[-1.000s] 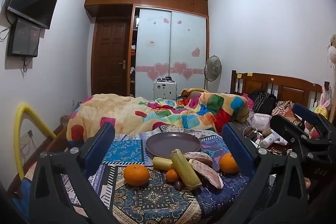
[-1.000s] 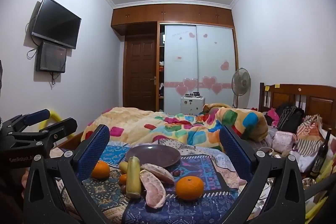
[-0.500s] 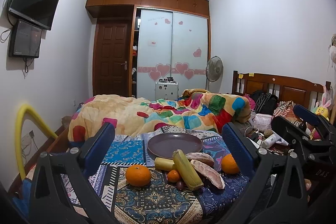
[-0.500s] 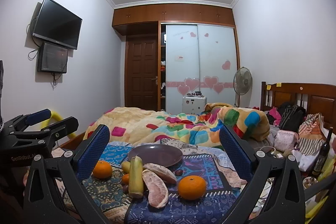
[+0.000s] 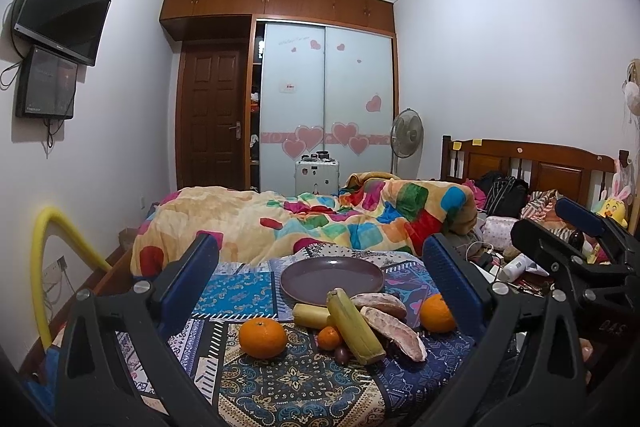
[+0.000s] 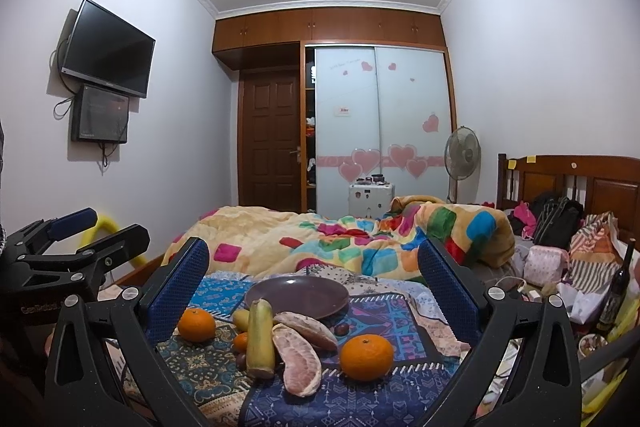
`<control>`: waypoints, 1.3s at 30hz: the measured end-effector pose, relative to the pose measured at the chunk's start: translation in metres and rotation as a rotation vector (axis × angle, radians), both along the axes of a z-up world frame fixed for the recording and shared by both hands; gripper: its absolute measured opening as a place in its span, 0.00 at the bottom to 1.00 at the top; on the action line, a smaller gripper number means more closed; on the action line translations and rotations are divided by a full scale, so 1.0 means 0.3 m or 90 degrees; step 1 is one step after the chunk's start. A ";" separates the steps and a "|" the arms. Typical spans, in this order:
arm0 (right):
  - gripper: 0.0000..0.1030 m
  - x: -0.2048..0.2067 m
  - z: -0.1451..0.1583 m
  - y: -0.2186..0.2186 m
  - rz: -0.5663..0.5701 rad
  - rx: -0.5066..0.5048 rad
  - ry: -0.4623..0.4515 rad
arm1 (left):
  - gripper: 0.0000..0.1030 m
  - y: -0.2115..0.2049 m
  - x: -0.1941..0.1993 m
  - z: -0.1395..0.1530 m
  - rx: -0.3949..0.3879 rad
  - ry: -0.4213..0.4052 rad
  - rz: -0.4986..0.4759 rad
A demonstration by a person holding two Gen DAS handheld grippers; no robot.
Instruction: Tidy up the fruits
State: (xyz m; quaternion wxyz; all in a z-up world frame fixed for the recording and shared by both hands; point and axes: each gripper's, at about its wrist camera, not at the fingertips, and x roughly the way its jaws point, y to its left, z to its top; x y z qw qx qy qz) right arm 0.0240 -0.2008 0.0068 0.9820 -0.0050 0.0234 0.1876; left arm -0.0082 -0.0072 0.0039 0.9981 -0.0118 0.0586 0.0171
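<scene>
Both tools hang above the near edge of a patterned cloth (image 6: 384,311) spread on the bed. The left hand-held gripper (image 5: 320,267) is spread wide with nothing between its blue pads, and the right hand-held gripper (image 6: 314,269) is likewise spread and empty. On the cloth a purple plate (image 6: 320,301) sits bare, farther from the cameras than the fruit. Just in front of it lie two pomelo segments (image 6: 302,353) touching each other, a long yellow-green piece (image 6: 260,337) beside them, a shorter yellow piece (image 5: 310,315) behind that, and a small orange fruit (image 5: 329,338) with a dark round one (image 5: 342,355) tucked close. One large orange (image 5: 262,338) rests apart on the left side, another orange (image 6: 366,357) on the right. A colourful quilt (image 5: 320,219) lies beyond the plate.
</scene>
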 end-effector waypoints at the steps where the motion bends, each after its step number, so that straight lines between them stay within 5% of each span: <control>1: 1.00 0.002 0.001 0.000 0.000 0.001 0.001 | 1.00 -0.002 0.000 0.000 0.001 0.000 0.000; 39: 1.00 0.007 -0.007 0.001 0.006 0.004 0.006 | 1.00 -0.006 -0.001 -0.005 0.001 0.001 0.000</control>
